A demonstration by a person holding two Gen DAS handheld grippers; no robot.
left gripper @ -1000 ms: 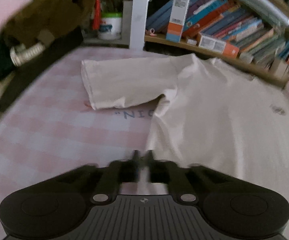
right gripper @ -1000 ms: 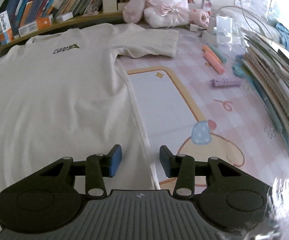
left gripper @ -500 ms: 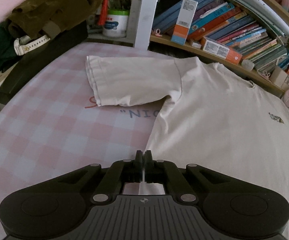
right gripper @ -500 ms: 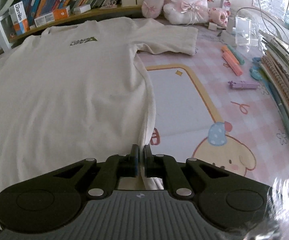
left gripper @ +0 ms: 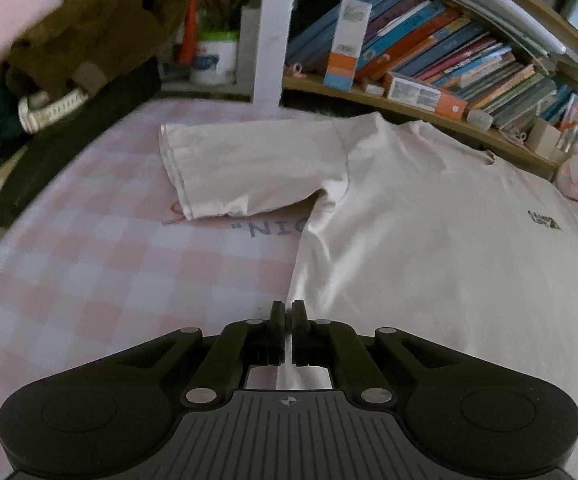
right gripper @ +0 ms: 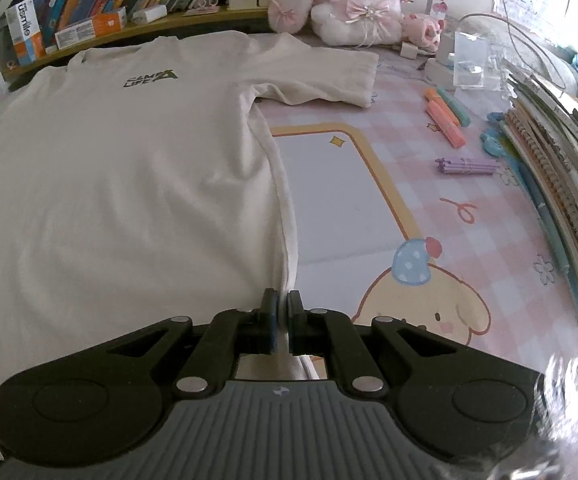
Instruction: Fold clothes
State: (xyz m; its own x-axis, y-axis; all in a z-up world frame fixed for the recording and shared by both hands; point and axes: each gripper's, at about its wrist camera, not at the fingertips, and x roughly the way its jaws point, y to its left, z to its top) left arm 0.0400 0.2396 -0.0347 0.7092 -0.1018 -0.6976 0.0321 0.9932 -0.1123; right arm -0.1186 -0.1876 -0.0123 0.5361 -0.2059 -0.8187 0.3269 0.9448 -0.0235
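My left gripper (left gripper: 288,311) is pinched tight on the side seam of the cream T-shirt (left gripper: 429,248), which lies flat, front up, on the pink checked mat (left gripper: 89,264). My right gripper (right gripper: 282,303) is likewise clamped on the opposite seam.

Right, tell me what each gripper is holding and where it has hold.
Both hold the cream short-sleeved cotton T-shirt: left gripper pinches one side edge near the hem, right gripper the opposite side edge.
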